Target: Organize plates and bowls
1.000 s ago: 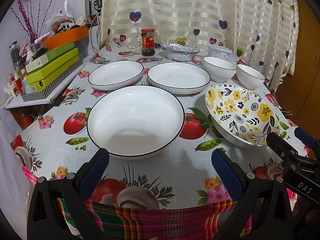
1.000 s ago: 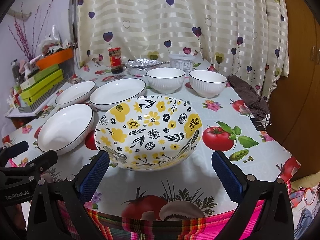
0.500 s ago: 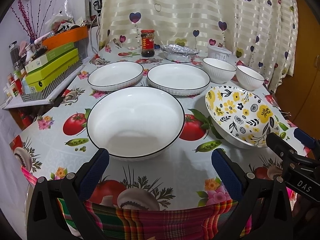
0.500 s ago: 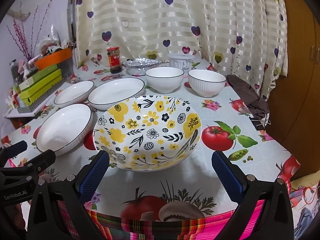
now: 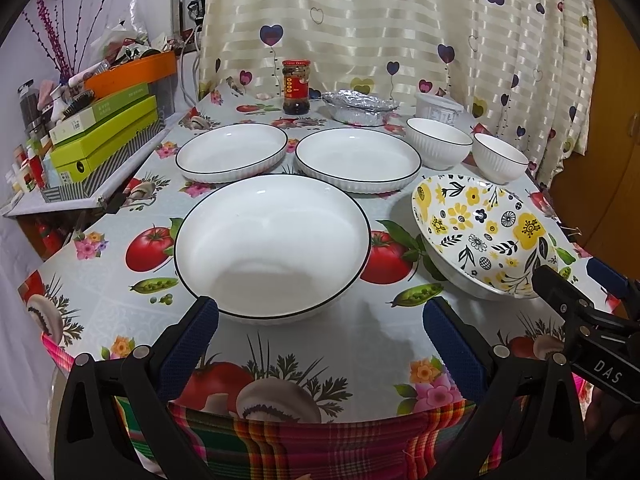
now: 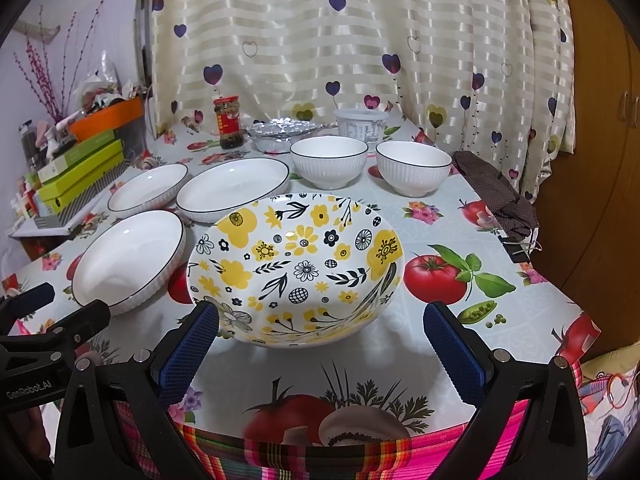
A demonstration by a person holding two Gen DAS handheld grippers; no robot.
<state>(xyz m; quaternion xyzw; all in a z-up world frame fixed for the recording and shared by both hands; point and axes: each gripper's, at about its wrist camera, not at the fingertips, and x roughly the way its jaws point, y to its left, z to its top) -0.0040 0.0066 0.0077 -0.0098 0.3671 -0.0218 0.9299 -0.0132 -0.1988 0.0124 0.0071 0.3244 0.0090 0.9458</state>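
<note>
Nearby, jar (image 5: 296,87) behind plates (image 5: 357,159)

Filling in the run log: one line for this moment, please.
left tongs: open, before white plate | right tongs: open, before floral bowl | nothing held

Counted on the table: three white shallow plates with black rims, the nearest (image 5: 272,246), the far left (image 5: 232,152), the far right (image 5: 358,158); one yellow-flowered plate (image 6: 296,268); two white ribbed bowls, one (image 6: 329,162) beside the other (image 6: 414,172); one red-lidded jar (image 6: 229,122); one foil-covered dish (image 6: 282,134); one translucent plastic tub (image 6: 362,124); one folded brown cloth (image 6: 496,188). At the left edge, two green boxes (image 5: 108,138) are counted, stacked; one orange container (image 5: 132,72) is noted behind them.
</note>
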